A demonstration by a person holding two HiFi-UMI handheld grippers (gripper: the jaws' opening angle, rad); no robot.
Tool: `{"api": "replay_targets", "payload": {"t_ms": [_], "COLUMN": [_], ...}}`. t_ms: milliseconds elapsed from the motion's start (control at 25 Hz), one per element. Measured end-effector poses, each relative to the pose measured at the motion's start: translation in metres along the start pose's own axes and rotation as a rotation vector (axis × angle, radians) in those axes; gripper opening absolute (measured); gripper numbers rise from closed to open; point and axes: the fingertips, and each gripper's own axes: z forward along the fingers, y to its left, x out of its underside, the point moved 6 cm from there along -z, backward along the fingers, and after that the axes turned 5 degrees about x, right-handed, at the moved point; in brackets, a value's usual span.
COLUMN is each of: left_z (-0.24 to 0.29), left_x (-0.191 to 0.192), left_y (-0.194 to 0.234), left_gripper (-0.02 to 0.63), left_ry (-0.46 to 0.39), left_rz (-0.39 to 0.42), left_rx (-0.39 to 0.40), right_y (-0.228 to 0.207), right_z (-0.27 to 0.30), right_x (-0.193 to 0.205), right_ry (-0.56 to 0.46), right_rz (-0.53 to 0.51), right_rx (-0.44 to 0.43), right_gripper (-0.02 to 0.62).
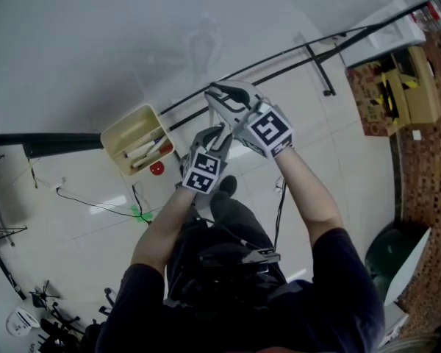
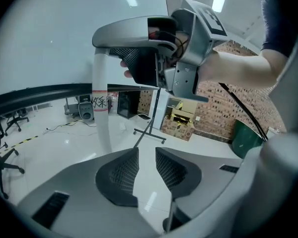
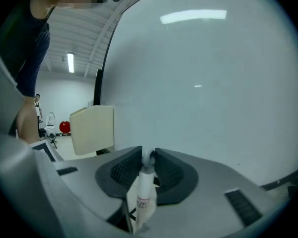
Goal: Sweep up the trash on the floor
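My right gripper (image 1: 224, 98) (image 3: 148, 158) is shut on the top of a thin white handle (image 3: 145, 187) with a printed label. In the left gripper view that handle (image 2: 100, 108) hangs down from the right gripper (image 2: 154, 48), ahead and to the left of my jaws. My left gripper (image 1: 214, 137) (image 2: 146, 157) sits just below the right one, open, with only floor showing between its pads. A cream dustpan box (image 1: 136, 140) (image 3: 92, 129) stands on the floor to the left, with a red ball (image 1: 156, 168) (image 3: 64, 126) beside it and a green scrap (image 1: 140, 213) nearer me.
A large white panel on a black frame (image 1: 44, 144) fills the far side, with black stand legs (image 1: 320, 65) on the floor. Cardboard boxes (image 1: 397, 87) and a green bin (image 1: 393, 252) stand by the brick wall at right. Cables (image 1: 88, 197) trail at left.
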Motion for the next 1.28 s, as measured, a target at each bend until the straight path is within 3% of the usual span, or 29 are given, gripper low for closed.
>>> {"api": "replay_targets", "payload": {"t_ms": [320,480,680,1000,1280], "left_z": [0.016,0.016,0.017,0.008,0.009], "left_x": [-0.021,-0.023,-0.016,0.013,0.007], "left_y": [0.032,0.046,0.054,0.037,0.014], "left_gripper": [0.106,0.103,0.101,0.101,0.101], "left_ry": [-0.033,-0.028,-0.002,0.061,0.016], "left_rz": [0.073,0.036,0.048,0.097,0.03], "left_rx": [-0.109,-0.146,-0.122,-0.048,0.028], "right_y": [0.002,0.005,0.004,0.027,0.018], "right_z": [0.011,0.0,-0.024,-0.02,-0.031], "right_x": [0.004,0.02,0.035,0.055,0.064], "right_ry": [0.021,0.098,0.145,0.214,0.259], "right_rz": [0.037,-0.013,0.013,-0.007,-0.014], "right_rx": [-0.05,-0.05,-0.029,-0.065,0.013], "right_gripper": [0.107,0.137,0.137,0.137,0.135]}}
